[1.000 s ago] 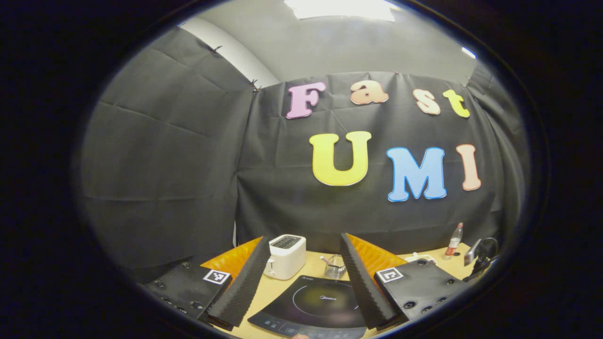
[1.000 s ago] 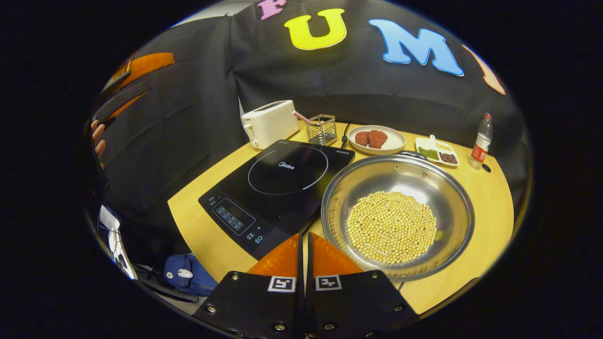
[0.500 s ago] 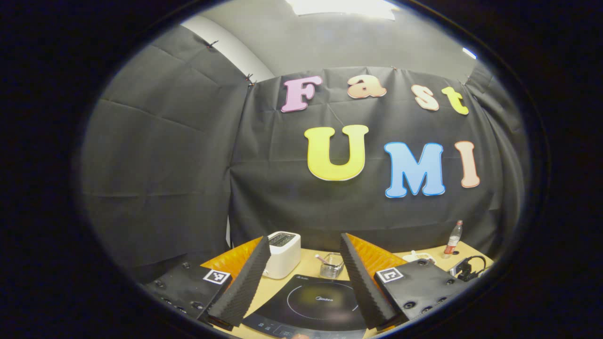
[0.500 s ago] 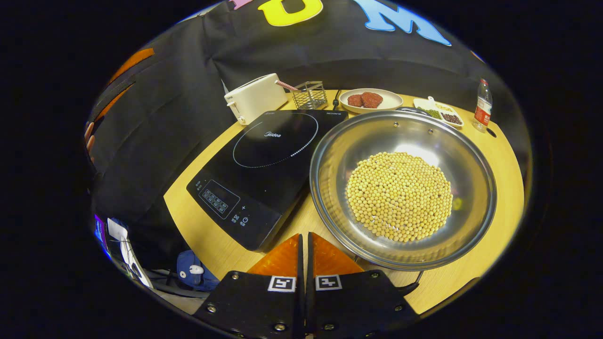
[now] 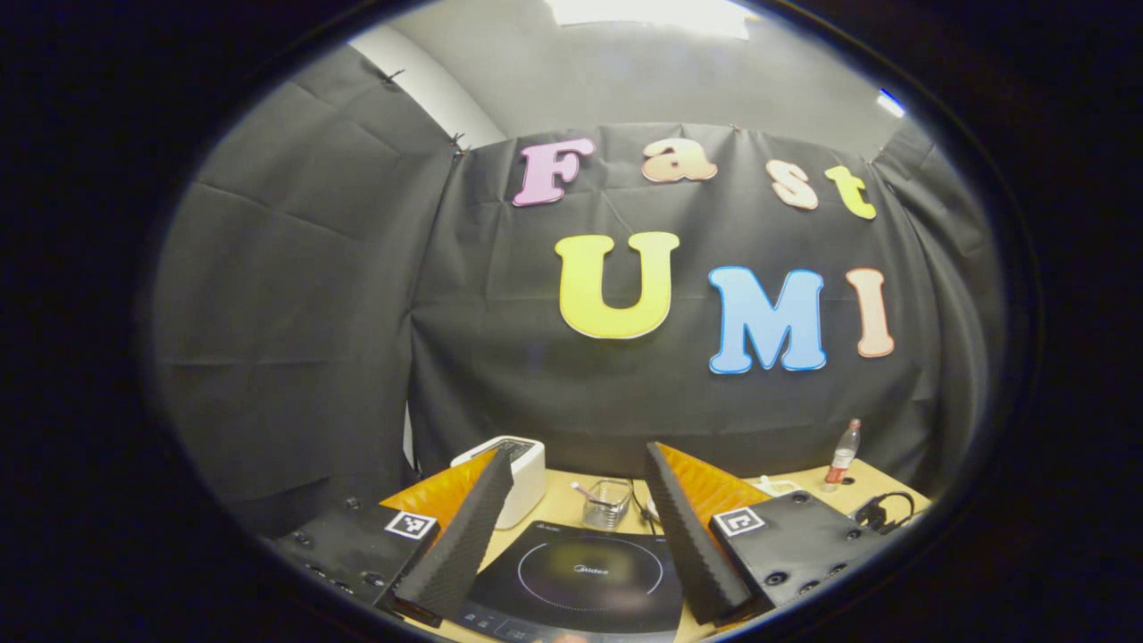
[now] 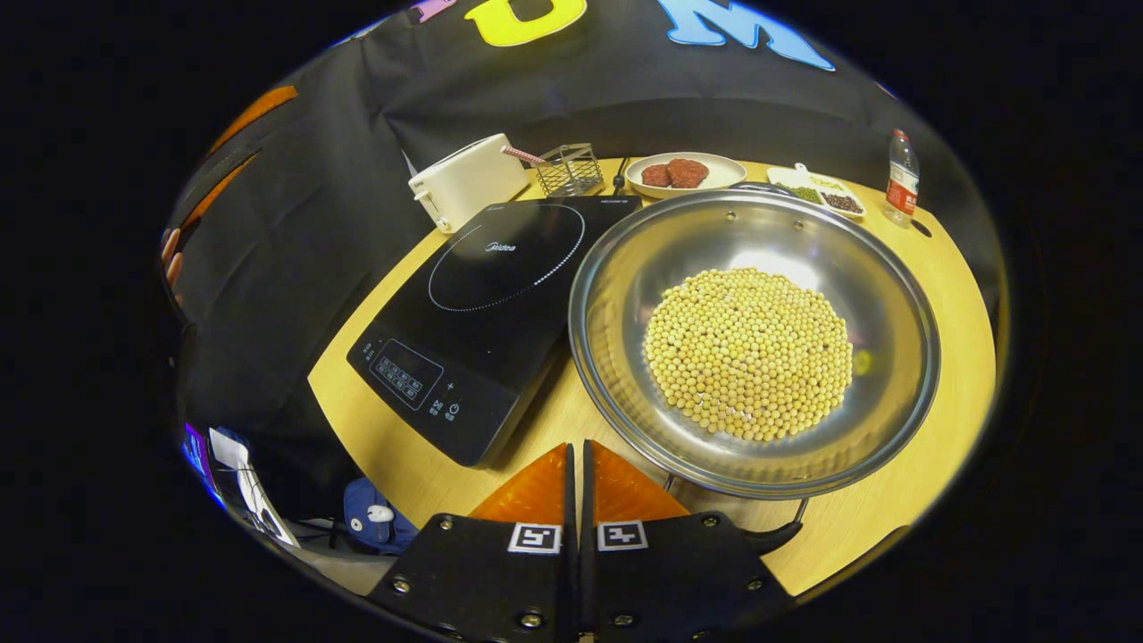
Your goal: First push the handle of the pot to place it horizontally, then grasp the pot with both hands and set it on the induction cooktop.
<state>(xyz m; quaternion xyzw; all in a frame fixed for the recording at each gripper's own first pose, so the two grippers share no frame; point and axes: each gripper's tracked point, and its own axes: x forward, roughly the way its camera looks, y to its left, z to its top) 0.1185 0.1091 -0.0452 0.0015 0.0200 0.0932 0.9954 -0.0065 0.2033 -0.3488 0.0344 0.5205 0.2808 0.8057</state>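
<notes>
Right gripper (image 6: 577,464) comes in low at the near edge of the table (image 6: 929,295) with its two fingers pressed flat together, nothing between them — a closed wedge, which looks like the shape you'd want for nudging rather than grabbing. Just beyond its tips sits the pot (image 6: 755,339), a wide shallow steel pan heaped with soybeans (image 6: 746,353), standing on the table immediately to the right of the induction cooktop (image 6: 487,304), rim nearly touching the cooktop's edge but not on it. The near handle (image 6: 772,534) pokes out from under the rim toward the gripper, a dark grip on wire legs, right beside the gripper body; a second handle (image 6: 759,187) peeks over the far rim, so the handle-to-handle line runs roughly away from the camera, not across. Judging by that, the push to swing it sideways is the step in hand. The left gripper (image 5: 571,513) waits high and back, fingers spread wide apart and empty, framing the cooktop below, likely parked clear until the two-handed lift. A toaster (image 6: 466,179), wire basket (image 6: 570,170) and plate (image 6: 683,174) line the back.
</notes>
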